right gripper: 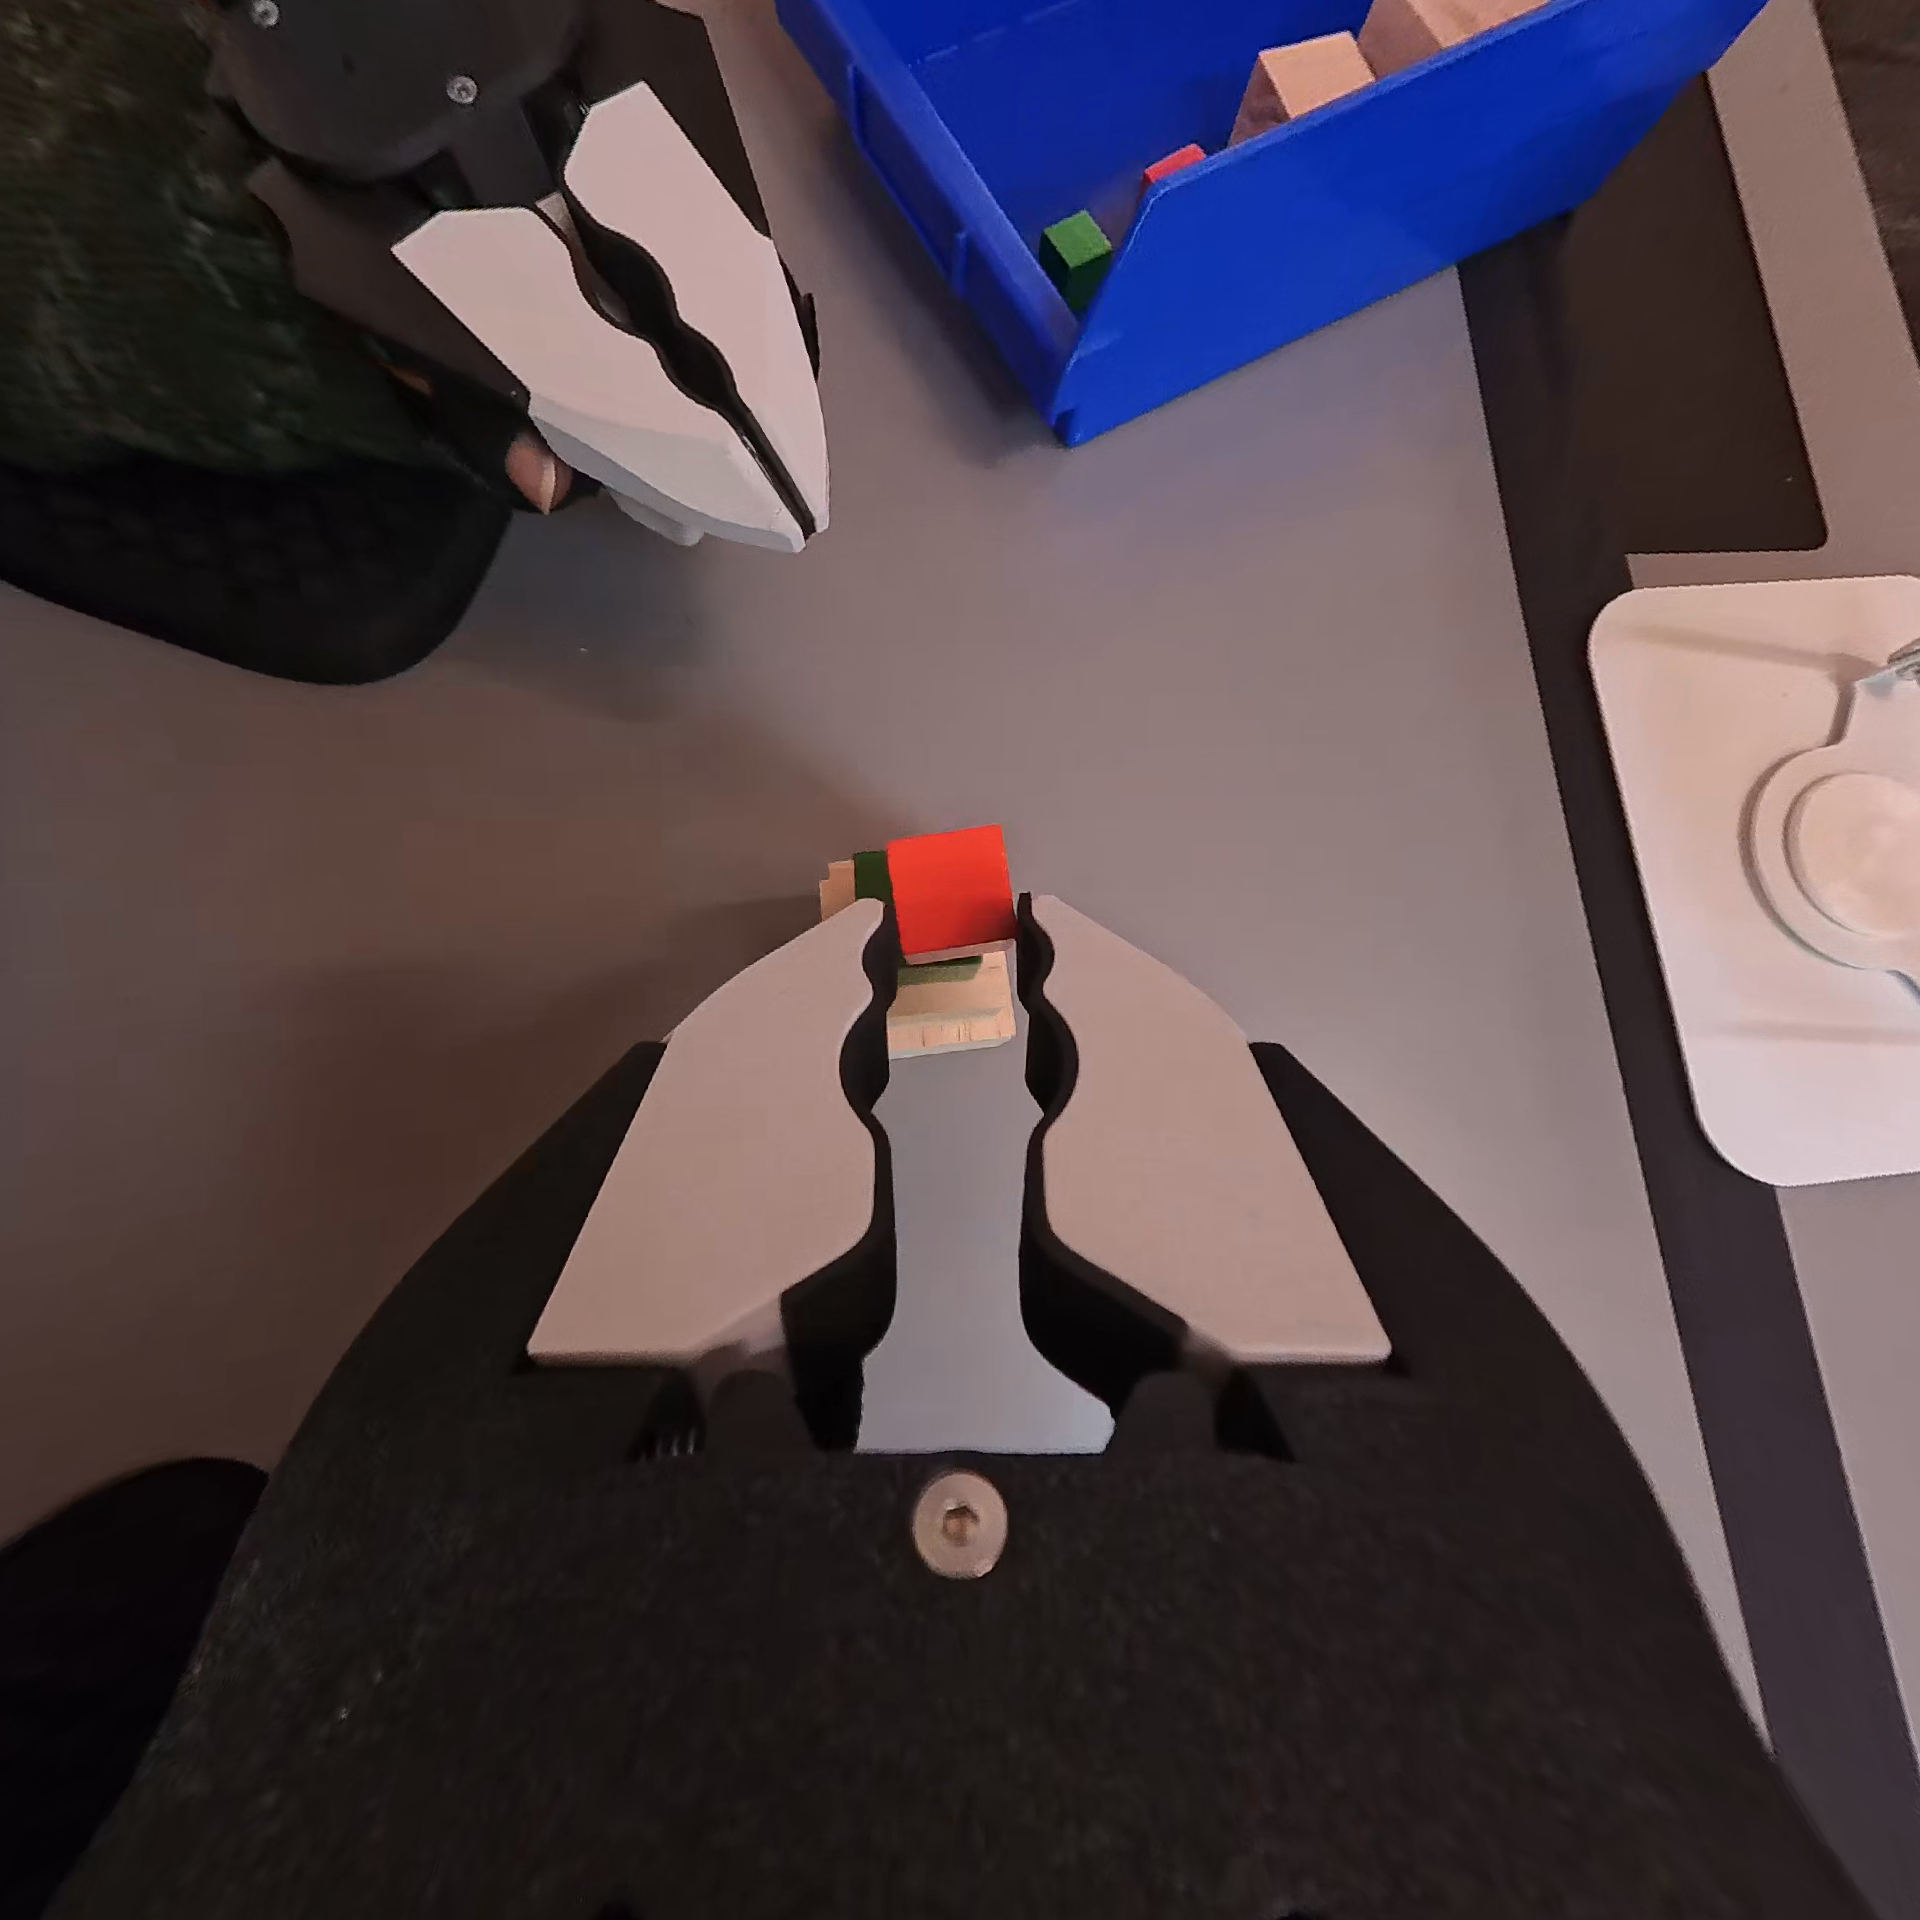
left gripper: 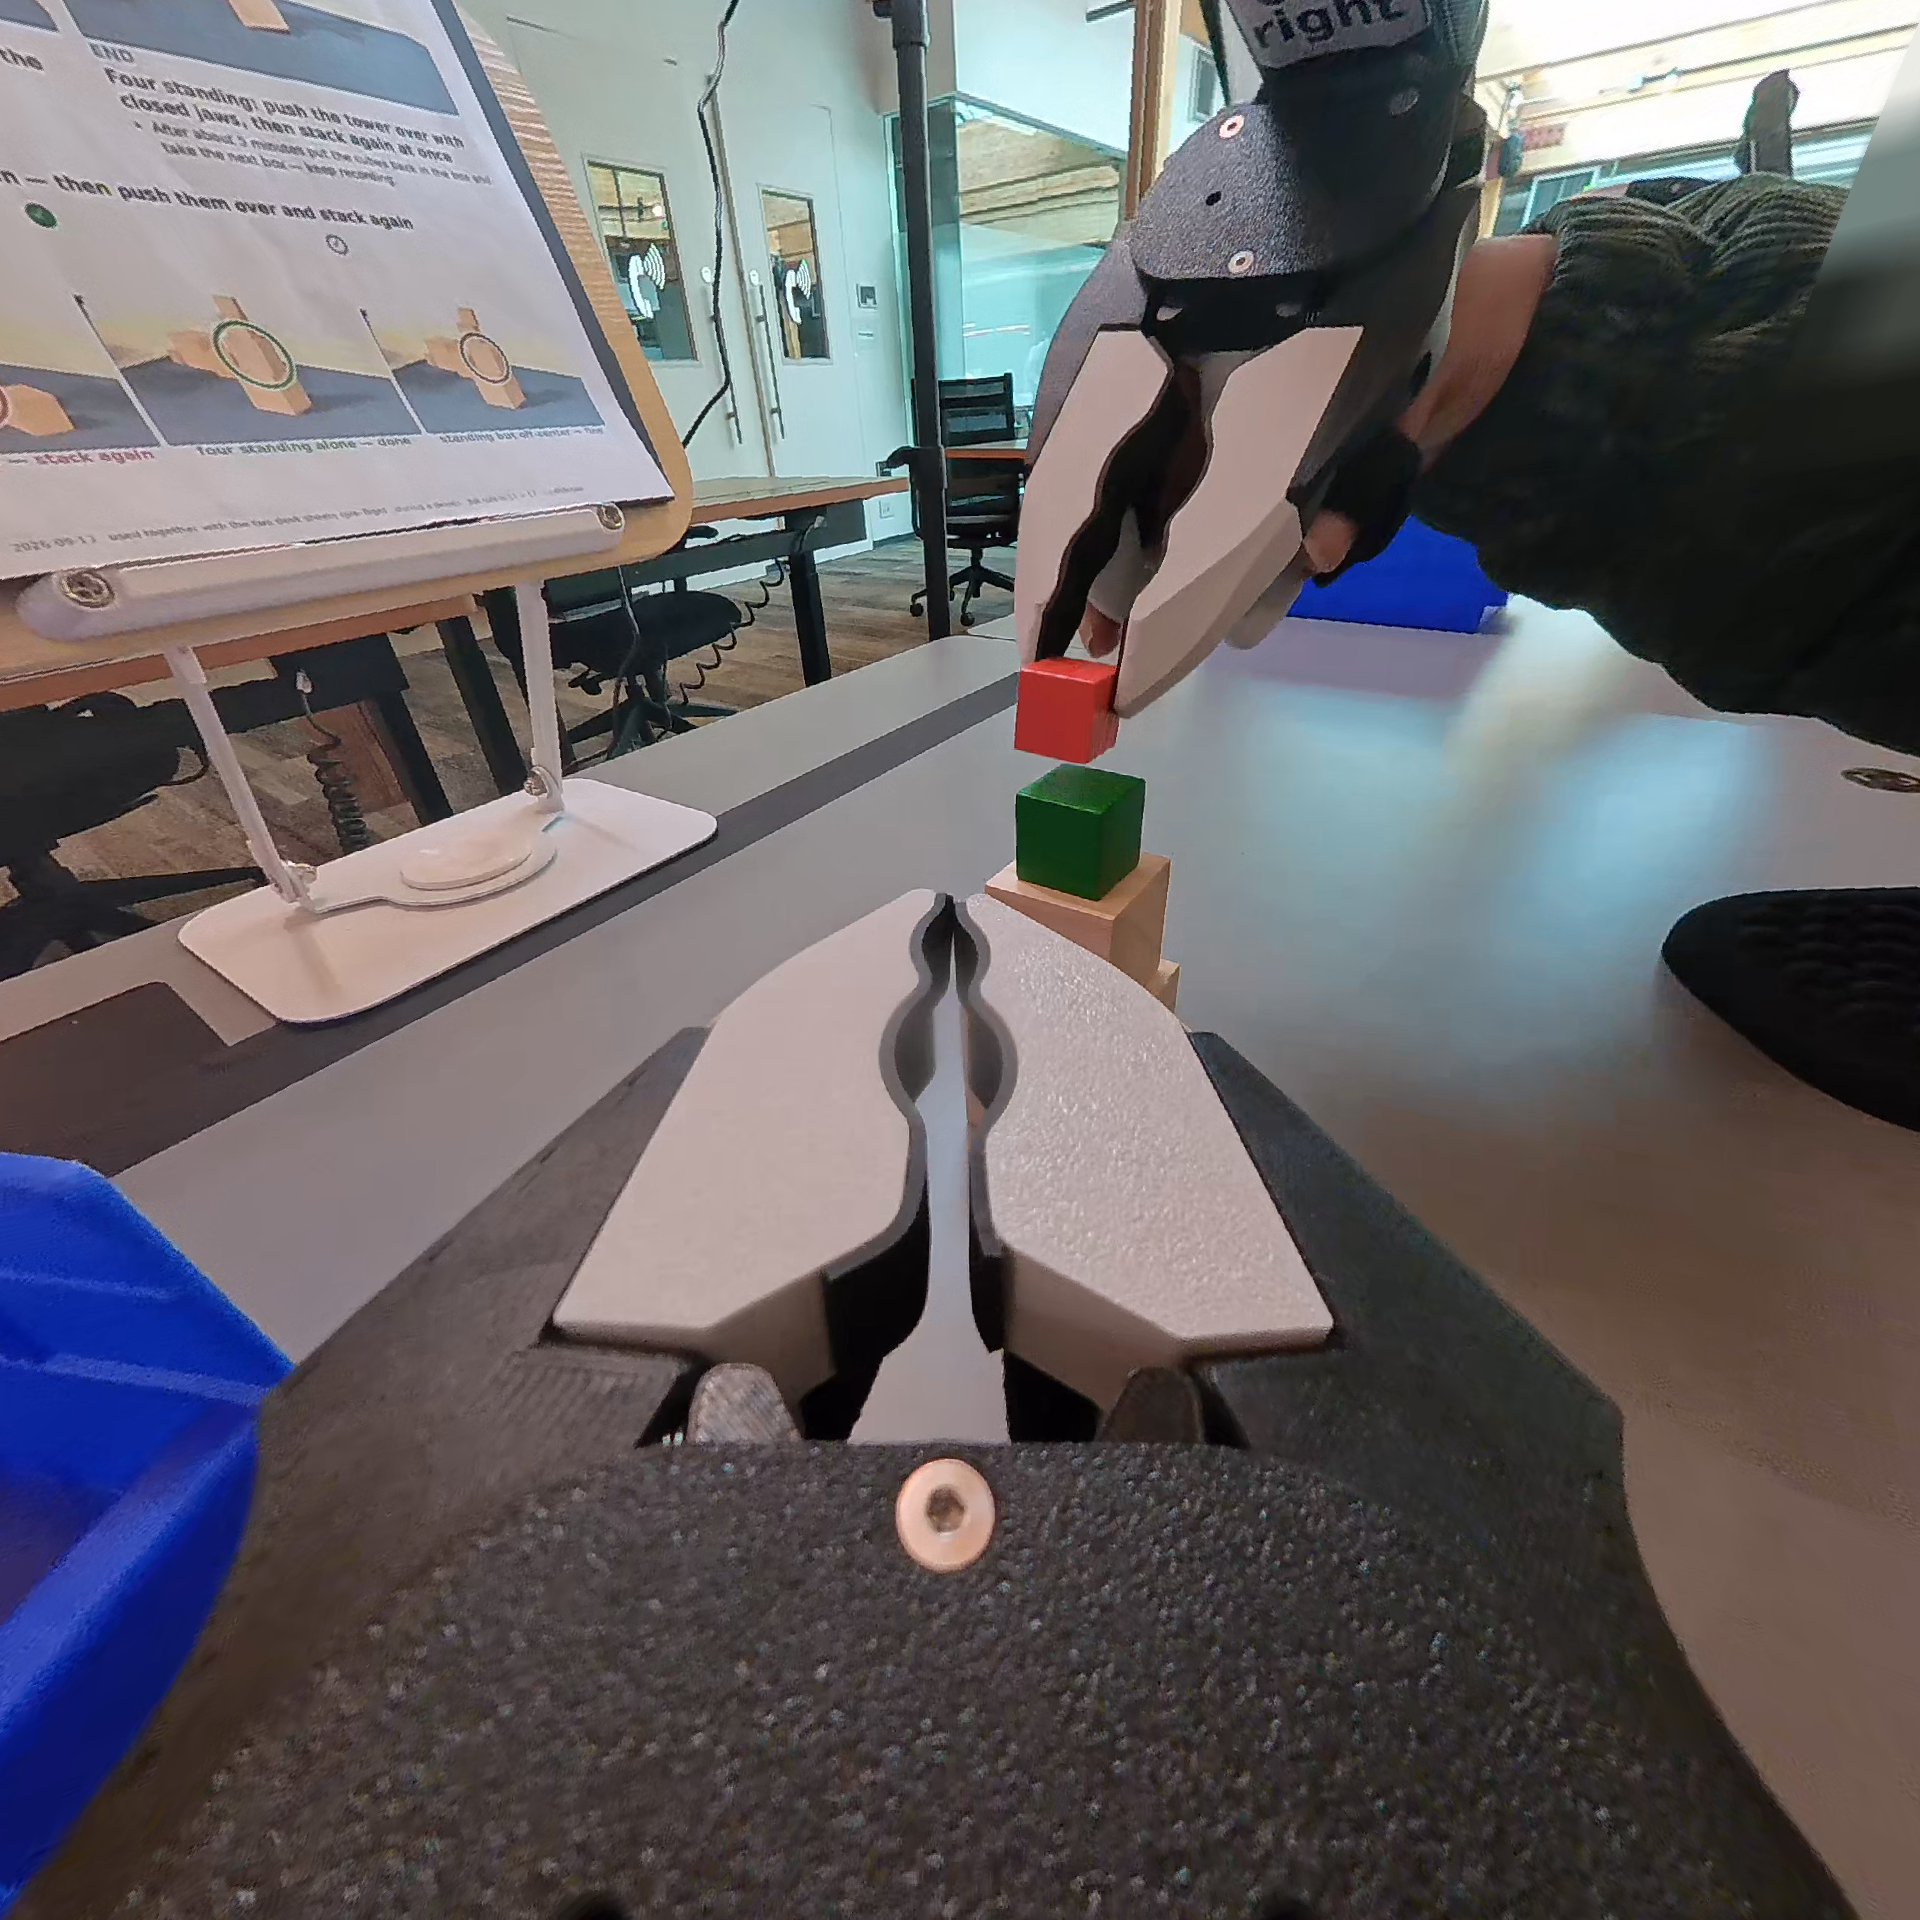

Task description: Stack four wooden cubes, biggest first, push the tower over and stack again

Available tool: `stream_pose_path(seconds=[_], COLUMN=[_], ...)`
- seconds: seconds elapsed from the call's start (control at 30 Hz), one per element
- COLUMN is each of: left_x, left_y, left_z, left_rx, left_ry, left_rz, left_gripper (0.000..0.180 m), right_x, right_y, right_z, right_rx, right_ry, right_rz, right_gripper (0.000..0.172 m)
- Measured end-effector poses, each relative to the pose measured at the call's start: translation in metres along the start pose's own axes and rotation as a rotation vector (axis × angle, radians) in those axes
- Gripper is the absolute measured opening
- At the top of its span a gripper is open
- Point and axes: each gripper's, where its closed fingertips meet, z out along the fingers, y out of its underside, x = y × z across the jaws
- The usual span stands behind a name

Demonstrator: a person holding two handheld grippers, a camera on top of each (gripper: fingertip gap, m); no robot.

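On the grey table (right gripper: 1195, 675), nearest the right wrist camera, the right gripper (right gripper: 951, 914) points straight down with its jaws partly open, both pads pressed on one red cube (right gripper: 951, 883). From the left wrist view that cube (left gripper: 1065, 707) hangs in the air just above a green cube (left gripper: 1078, 829), apart from it, with its faces roughly square to the stack. The green cube sits on a larger wooden block (left gripper: 1127, 920), which rests on another wooden block (left gripper: 1166, 982) mostly hidden behind the left fingers: three stacked pieces, stepped and upright.

Beside the stack, the left gripper (left gripper: 948, 909) lies low over the table, its jaws closed on nothing and its tips aimed toward the stack without touching it.

Farther off stand a white stand (left gripper: 436, 894) bearing a printed sheet (left gripper: 312, 260), and two blue bins, one (left gripper: 104, 1403) by the left gripper. The other bin (right gripper: 1299, 229) holds one green cube, one red cube and at least two wooden blocks. A black pad (left gripper: 1808, 997) lies to the side.
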Motion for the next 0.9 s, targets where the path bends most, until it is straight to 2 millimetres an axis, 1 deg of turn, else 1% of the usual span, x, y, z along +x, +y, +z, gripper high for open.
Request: stream_pose_path(seconds=[0.17,0.4,0.9], left_x=[-0.0001,0.0,0.0009], left_y=[-0.001,-0.0012,-0.0012], left_z=[-0.0002,-0.0004,0.0], left_rx=[0.003,0.004,0.004], left_ry=[0.002,0.003,0.006], left_rz=[-0.001,0.0,-0.001], left_gripper=[0.0,0.0,0.0], right_x=[-0.0015,-0.0054,-0.0067], right_y=[0.0031,0.0029,0.0034], right_z=[0.0046,0.0055,0.0061], right_rx=[-0.024,-0.033,-0.041], right_ry=[-0.004,-0.012,0.007], right_rz=[0.013,0.031,0.035], right_gripper=[0.022,0.022,0.022])
